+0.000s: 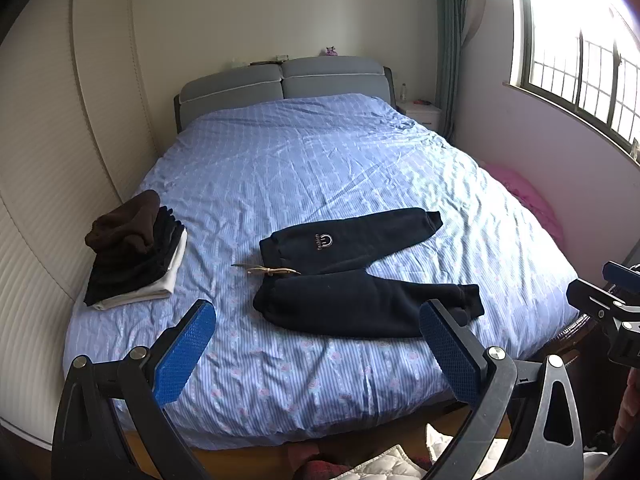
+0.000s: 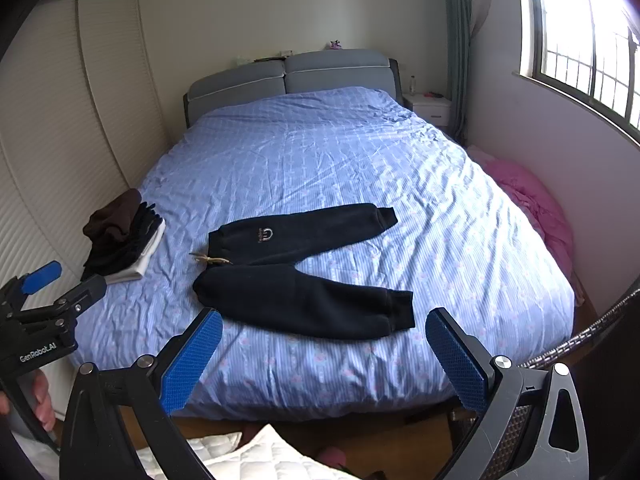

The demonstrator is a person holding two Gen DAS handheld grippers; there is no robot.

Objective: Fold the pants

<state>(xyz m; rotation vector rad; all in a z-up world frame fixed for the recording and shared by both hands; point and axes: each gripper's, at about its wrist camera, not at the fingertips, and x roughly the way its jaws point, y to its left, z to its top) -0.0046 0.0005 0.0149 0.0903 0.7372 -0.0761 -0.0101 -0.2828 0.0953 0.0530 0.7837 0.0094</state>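
Observation:
Small dark navy pants lie spread flat on the blue striped bed cover, waist to the left with a tan drawstring, legs splayed to the right. They also show in the right wrist view. My left gripper is open and empty, held above the bed's near edge, short of the pants. My right gripper is open and empty, also off the near edge. Each gripper shows at the edge of the other's view: the right one, the left one.
A stack of folded dark and white clothes sits at the bed's left edge by the white wardrobe. A grey headboard and nightstand stand at the back. Pink fabric lies by the window wall. White quilted cloth lies on the floor.

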